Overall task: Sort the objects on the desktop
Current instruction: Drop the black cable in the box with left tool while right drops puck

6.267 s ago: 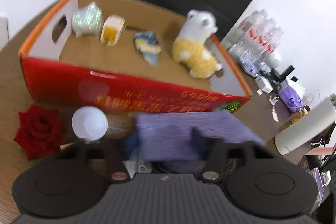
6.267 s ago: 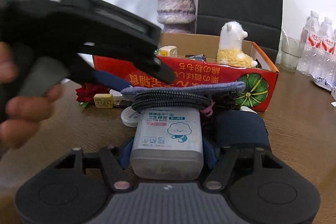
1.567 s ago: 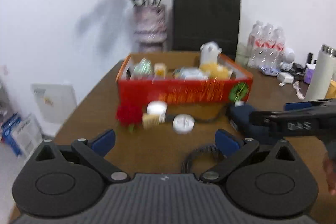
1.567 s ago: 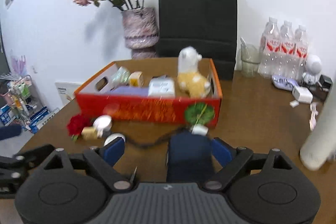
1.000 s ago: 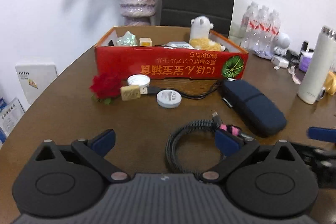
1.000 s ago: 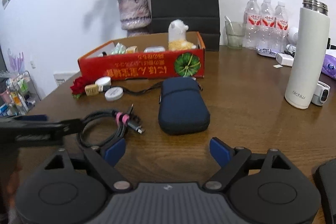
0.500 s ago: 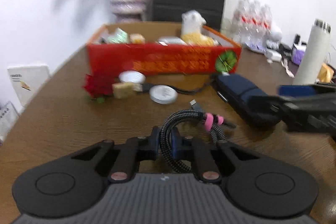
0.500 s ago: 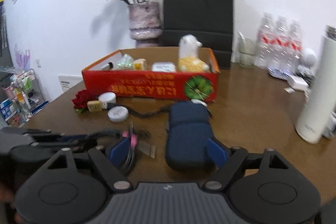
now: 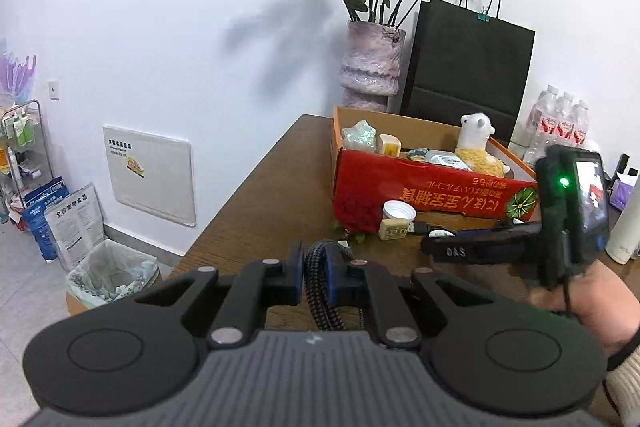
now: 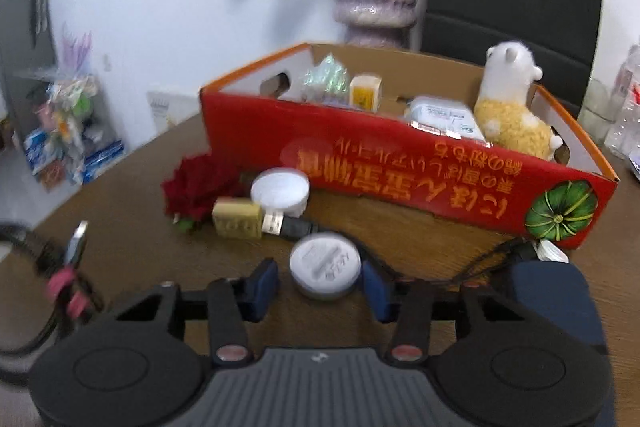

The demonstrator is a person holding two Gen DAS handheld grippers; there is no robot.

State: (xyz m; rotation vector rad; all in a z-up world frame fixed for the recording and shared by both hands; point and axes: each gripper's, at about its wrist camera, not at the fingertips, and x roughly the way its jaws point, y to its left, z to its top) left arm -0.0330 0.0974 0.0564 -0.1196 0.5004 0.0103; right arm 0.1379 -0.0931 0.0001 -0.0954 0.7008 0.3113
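Observation:
My left gripper point(image 9: 320, 267) is shut on a coiled black braided cable point(image 9: 320, 291) and holds it above the table's left edge. The cable also shows at the left of the right wrist view point(image 10: 60, 267). My right gripper point(image 10: 320, 279) has its blue pads point(image 10: 262, 281) on both sides of a round white puck charger point(image 10: 325, 269); contact is unclear. It shows in the left wrist view point(image 9: 440, 251) too. The red cardboard box point(image 10: 400, 163) holds a plush alpaca point(image 10: 512, 115), a wipes pack point(image 10: 440, 115) and small items.
In front of the box lie a red rose point(image 10: 196, 187), a white lid point(image 10: 280, 193), a beige USB plug point(image 10: 236, 219) and a dark blue pouch point(image 10: 556, 291). A vase point(image 9: 372, 67), a black bag point(image 9: 468, 67) and water bottles point(image 9: 560, 123) stand behind.
My left gripper has lifted the coiled cable off the table and swung left. My right gripper has moved forward past the blue pouch and narrowed around the white puck charger.

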